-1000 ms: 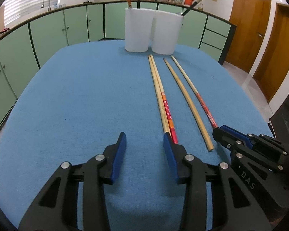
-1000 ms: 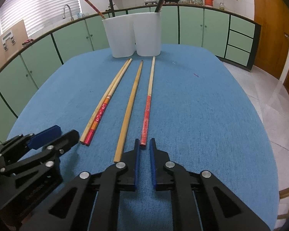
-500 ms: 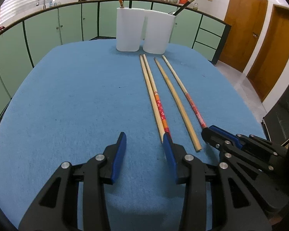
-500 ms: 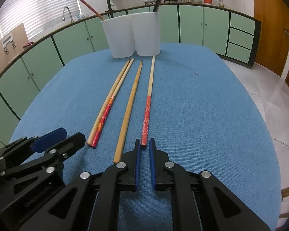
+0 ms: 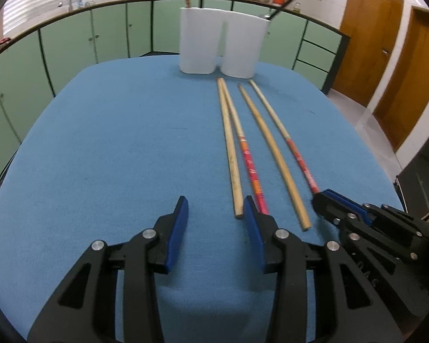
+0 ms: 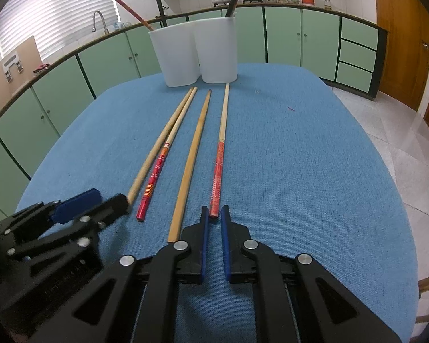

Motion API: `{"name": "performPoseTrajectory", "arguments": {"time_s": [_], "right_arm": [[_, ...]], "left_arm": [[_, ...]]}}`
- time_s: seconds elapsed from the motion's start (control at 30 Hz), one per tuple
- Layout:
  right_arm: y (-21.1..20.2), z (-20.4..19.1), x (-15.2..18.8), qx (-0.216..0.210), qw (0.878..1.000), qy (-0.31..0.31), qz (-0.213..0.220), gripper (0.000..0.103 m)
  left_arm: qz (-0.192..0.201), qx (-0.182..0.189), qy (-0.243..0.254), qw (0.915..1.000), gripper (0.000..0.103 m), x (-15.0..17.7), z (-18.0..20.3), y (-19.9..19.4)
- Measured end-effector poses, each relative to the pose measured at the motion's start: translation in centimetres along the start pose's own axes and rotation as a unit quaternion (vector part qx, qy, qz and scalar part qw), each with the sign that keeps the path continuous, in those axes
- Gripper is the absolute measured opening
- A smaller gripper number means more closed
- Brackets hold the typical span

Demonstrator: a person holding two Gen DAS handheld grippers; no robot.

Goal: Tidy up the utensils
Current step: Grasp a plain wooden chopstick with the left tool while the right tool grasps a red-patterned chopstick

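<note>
- Left wrist view: left gripper hovers low over the blue tablecloth, jaws apart, nothing between the blue pads.
- Its right-hand finger tip sits at the near end of the red-patterned chopstick; contact can't be judged. The plain wooden chopstick ends just left of that finger.
- Right wrist view: right gripper has its jaws nearly clenched, only a thin slit between the pads, gripping nothing.
- The red-handled chopstick ends right at the mouth of that slit, not visibly pinched.
- The longer bamboo chopstick lies just left of it, near end beside the right gripper's left finger.
- All four chopsticks lie flat on the cloth, roughly parallel, far tips pointing toward two white holders.
- The holders stand touching at the far table edge. A red stick and dark ones lean in them.
- Green cabinets wrap around behind; wooden doors to the right.
</note>
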State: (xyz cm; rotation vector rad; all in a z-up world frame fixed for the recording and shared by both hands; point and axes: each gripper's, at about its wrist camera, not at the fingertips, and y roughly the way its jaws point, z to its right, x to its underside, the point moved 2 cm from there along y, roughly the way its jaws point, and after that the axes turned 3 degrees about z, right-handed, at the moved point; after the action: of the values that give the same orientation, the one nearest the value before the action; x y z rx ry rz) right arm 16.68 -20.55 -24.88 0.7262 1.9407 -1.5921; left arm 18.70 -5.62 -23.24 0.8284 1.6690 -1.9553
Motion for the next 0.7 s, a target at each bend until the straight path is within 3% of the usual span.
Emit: {"name": "performPoseTrajectory", "arguments": {"time_s": [0.7], "right_arm": [[-0.1,0.1,0.0,0.0,1.0,0.006,0.002,0.008]], "left_arm": [[0.01,-0.001,-0.016,0.9998,0.038,1.2,-1.4,-1.3]]}}
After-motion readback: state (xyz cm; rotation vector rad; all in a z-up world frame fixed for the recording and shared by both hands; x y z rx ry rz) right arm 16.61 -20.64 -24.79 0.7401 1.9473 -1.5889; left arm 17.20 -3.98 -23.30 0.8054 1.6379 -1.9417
